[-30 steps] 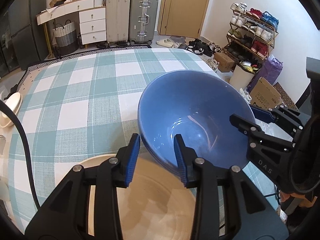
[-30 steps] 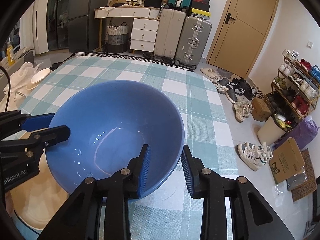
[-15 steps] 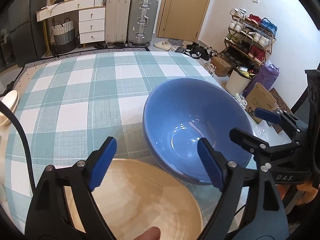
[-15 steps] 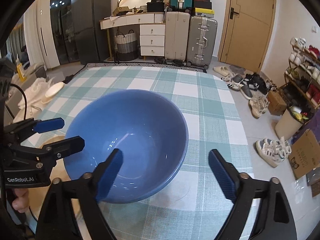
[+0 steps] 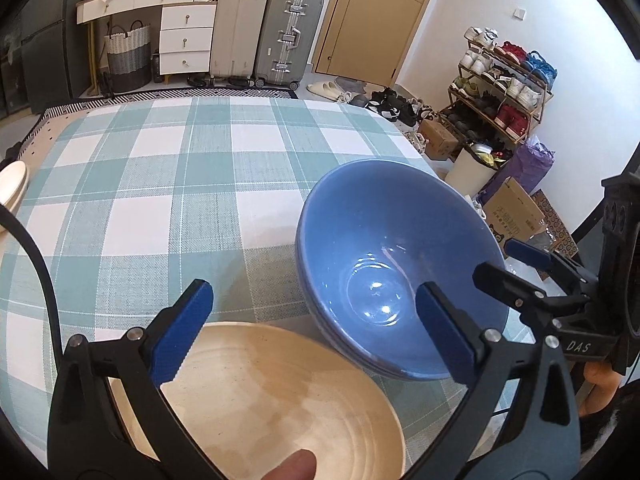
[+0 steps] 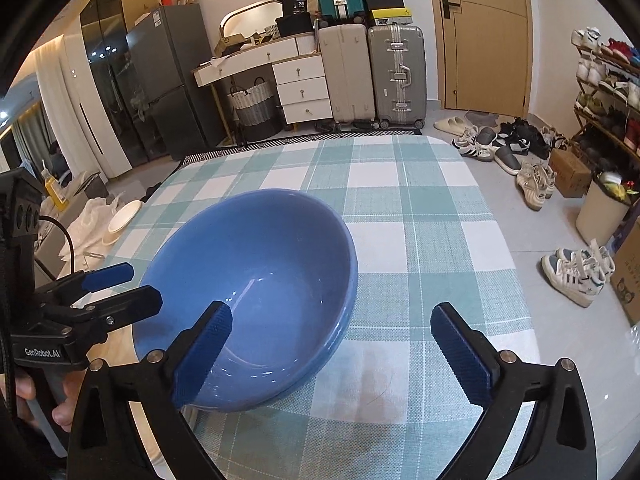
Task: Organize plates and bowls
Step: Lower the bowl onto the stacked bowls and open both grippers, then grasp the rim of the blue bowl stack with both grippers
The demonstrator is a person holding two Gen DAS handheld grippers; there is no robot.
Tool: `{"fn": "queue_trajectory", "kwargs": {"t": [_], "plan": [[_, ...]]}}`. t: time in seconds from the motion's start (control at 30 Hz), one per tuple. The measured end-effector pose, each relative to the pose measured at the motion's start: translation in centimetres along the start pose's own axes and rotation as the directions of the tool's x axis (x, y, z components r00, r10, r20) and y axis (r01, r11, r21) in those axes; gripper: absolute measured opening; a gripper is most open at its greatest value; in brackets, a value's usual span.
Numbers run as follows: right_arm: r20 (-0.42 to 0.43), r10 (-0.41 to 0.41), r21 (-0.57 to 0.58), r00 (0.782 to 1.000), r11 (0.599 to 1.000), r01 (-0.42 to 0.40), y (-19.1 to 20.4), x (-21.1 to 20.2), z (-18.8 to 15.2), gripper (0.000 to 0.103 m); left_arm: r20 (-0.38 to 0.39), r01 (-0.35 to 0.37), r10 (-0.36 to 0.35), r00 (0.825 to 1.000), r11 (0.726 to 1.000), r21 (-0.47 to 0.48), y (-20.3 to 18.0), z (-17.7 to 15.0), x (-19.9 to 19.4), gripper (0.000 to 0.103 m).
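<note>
Blue bowls (image 5: 384,264) sit nested in a stack on the checked tablecloth (image 5: 168,184), near its right edge in the left wrist view; at least 2 rims show down the stack's side. Just beside them, toward the camera, lies a cream plate (image 5: 260,392), its rim close under the stack; whether they touch cannot be told. The left gripper (image 5: 312,332) hangs over the plate with its jaws opening, nothing between the pads. The right gripper (image 6: 332,352) is wide apart, its left pad over the stack's near rim and its right pad over bare cloth, pressing on nothing. A fingertip (image 5: 296,466) shows at the bottom edge. Another pale plate (image 6: 124,216) rests off the table's far left.
</note>
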State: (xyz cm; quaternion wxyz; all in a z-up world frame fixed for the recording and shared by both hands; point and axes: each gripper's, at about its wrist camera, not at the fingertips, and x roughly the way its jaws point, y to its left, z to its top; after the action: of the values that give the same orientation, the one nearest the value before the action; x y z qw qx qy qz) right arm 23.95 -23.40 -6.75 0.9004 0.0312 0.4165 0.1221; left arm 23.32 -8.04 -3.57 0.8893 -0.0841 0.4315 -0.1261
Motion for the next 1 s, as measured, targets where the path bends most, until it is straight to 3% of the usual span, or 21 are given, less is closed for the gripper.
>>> {"fn": "queue_trajectory", "kwargs": {"t": [0.33, 0.47, 0.6, 0.77, 1.0], "plan": [[0.000, 0.068, 0.042, 0.998, 0.997, -0.068, -0.9, 1.2, -0.5, 0.101, -0.009, 0.034, -0.034, 0.999, 0.998, -0.046, 1.0, 0.1, 1.1, 0.100], [-0.002, 0.092, 0.042, 0.996, 0.995, -0.091, -0.9, 1.6, -0.6, 0.090, -0.009, 0.035, -0.035, 0.999, 0.998, -0.048, 1.2, 0.2, 1.5, 0.097], [-0.024, 0.109, 0.050, 0.994, 0.993, -0.108, -0.9, 2.2, -0.8, 0.072, -0.018, 0.037, -0.038, 0.999, 0.999, -0.029, 1.1, 0.1, 2.1, 0.082], [-0.032, 0.112, 0.047, 0.993, 0.993, -0.110, -0.6, 2.6, -0.9, 0.068, -0.029, 0.072, -0.073, 0.997, 0.997, -0.018, 0.6, 0.0, 2.6, 0.069], [-0.015, 0.081, 0.002, 0.997, 0.997, -0.081, 0.4, 2.3, -0.8, 0.049, -0.042, 0.070, -0.070, 0.997, 0.998, 0.005, -0.2, 0.3, 2.9, 0.032]]}}
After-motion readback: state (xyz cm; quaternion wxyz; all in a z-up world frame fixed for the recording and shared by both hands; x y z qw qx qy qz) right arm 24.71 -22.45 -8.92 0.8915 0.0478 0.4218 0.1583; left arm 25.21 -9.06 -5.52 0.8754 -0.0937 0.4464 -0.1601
